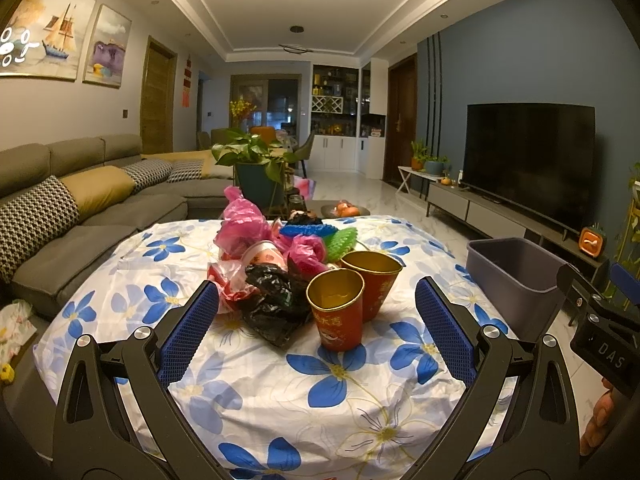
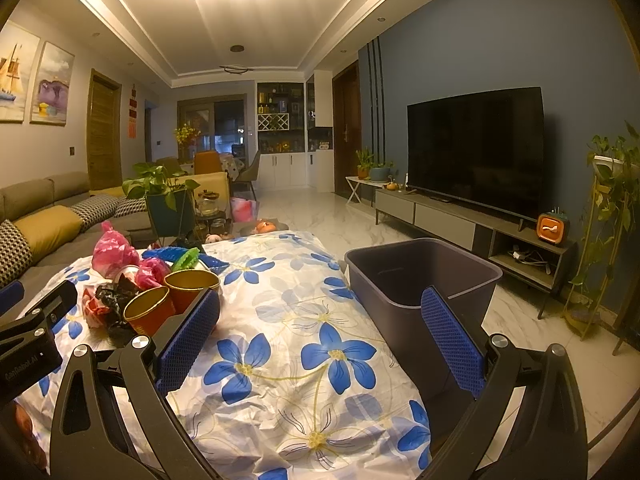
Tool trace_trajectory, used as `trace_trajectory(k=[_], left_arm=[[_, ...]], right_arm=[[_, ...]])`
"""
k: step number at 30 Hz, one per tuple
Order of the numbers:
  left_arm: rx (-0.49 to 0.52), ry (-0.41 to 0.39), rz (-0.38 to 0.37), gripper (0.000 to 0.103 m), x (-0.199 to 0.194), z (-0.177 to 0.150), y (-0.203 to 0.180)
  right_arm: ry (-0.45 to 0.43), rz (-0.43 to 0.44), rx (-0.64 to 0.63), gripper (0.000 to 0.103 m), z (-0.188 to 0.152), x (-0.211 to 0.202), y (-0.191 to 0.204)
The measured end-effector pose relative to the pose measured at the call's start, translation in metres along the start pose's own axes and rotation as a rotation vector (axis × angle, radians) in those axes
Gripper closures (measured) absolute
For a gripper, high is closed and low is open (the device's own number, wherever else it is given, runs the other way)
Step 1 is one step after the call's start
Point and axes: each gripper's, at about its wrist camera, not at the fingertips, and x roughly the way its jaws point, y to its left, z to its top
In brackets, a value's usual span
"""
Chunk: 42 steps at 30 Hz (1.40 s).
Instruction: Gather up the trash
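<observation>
L wrist view: left gripper (image 1: pixel 316 328) hovers w/ jaws wide apart, nothing between them, lined up on the near red cup (image 1: pixel 338 312) at 12 o'clock, prob. the first pick, since it's the closest piece and stands upright w/ an open gold-lined mouth. A 2nd red cup (image 1: pixel 374 284) touches it at 1 o'clock. Trash pile sits mid-counter (image 1: pixel 240 400) on the blue-flower cloth: black bag (image 1: pixel 276 300) crumpled at 11 o'clock of the near cup, pink bags (image 1: pixel 244 224) further back, green and blue plastic bits behind. Grey bin (image 1: pixel 516 268) stands at 2–3 o'clock off the counter edge, handy for dropping.

R wrist view: right gripper (image 2: pixel 320 340) also spread open and empty, over bare cloth. Bin (image 2: pixel 420 276) at 1 o'clock, looks empty so far as the inside shows, so collecting has likely not begun. Trash pile (image 2: pixel 132 280) at 10 o'clock, cups at its near side.
</observation>
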Motion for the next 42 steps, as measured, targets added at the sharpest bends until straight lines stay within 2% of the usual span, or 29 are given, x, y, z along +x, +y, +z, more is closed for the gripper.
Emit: trace_trajectory(k=[42], left_arm=[[-0.004, 0.002, -0.003, 0.006, 0.0024, 0.0021, -0.0014]], right_arm=[[-0.006, -0.001, -0.002, 0.005, 0.0058, 0.0003, 0.0001]])
